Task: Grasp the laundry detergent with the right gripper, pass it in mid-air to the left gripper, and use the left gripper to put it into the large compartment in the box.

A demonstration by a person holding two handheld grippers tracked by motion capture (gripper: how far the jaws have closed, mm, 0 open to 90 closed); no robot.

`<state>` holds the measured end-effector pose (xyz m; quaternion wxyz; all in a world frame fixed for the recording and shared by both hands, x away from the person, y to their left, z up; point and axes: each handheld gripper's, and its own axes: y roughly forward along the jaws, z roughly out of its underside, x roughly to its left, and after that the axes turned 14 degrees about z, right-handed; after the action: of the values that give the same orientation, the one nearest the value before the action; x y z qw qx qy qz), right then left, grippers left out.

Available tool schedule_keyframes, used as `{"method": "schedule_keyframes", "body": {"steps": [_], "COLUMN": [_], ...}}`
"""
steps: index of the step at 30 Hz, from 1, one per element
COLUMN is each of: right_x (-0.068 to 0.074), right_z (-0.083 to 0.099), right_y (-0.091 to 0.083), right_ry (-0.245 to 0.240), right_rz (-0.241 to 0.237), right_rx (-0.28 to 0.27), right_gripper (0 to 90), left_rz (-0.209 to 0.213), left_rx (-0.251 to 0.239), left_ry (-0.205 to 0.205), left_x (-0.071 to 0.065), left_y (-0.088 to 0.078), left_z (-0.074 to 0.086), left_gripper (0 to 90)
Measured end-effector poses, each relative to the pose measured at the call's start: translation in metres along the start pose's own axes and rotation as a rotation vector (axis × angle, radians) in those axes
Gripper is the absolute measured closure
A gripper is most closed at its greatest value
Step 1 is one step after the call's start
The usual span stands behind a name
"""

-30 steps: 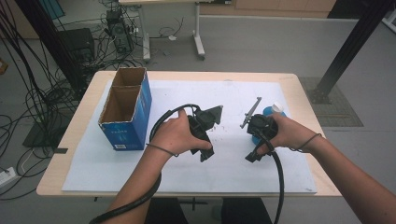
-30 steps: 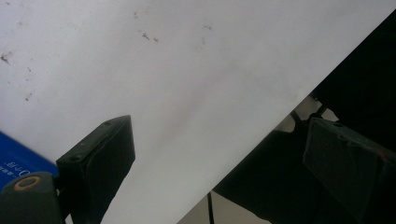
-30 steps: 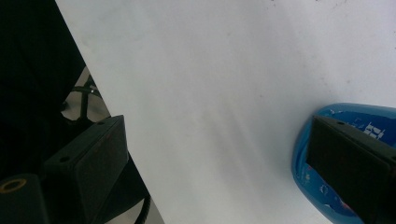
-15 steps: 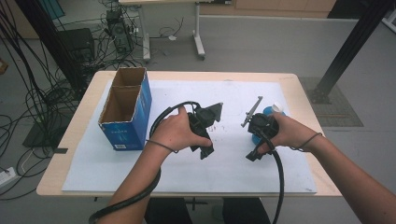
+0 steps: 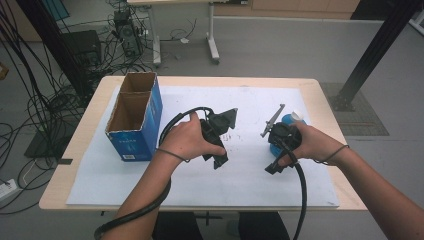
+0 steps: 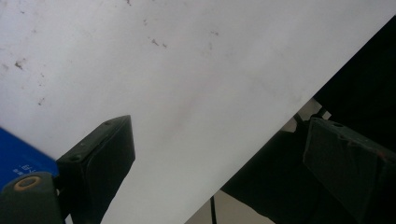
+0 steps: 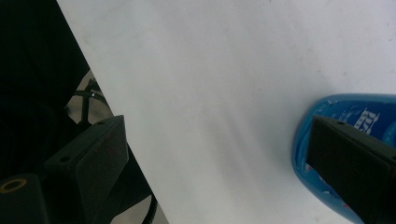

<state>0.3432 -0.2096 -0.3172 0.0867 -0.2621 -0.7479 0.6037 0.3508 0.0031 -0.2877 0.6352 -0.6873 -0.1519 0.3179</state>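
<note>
Two hand-held grippers are being rested on a white sheet (image 5: 240, 175). The left gripper (image 6: 219, 154) is being kept with its jaws spread apart, nothing between them. The right gripper (image 7: 219, 154) is likewise being held released; a blue bottle (image 7: 348, 112) is lying just beside its right jaw, outside the gap, ungrasped.

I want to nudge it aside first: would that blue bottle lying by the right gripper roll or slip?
The blue bottle lies on its side with a rounded body, so a push probably rolls it. Its glossy surface looks slippery on the smooth white sheet. Likely light plastic.
</note>
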Motion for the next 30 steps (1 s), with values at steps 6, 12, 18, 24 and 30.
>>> {"method": "schedule_keyframes", "body": {"steps": [6,12,18,24,30], "right_x": [0.003,0.006,0.001,-0.004,-0.011], "right_z": [0.014,0.031,0.052,0.071,0.087], "right_y": [-0.001,-0.003,-0.006,-0.008,-0.007], "right_ry": [0.014,0.026,0.065,0.104,0.139], "right_rz": [-0.008,-0.008,-0.004,0.004,0.013], "right_rx": [-0.002,0.005,0.008,0.025,0.042], "right_gripper": [6.0,6.0,5.8,5.6,5.6], "left_rz": [0.007,0.014,0.013,0.023,0.020], "left_rx": [0.000,0.001,0.004,0.002,0.003], "left_ry": [-0.001,0.007,0.002,0.008,0.003], "left_x": [-0.001,-0.002,-0.001,0.000,0.002], "left_y": [0.002,0.003,0.005,0.005,0.005], "left_z": [0.000,-0.003,-0.004,-0.005,-0.003], "left_gripper": [9.3,9.3,9.3,9.2,9.2]}}
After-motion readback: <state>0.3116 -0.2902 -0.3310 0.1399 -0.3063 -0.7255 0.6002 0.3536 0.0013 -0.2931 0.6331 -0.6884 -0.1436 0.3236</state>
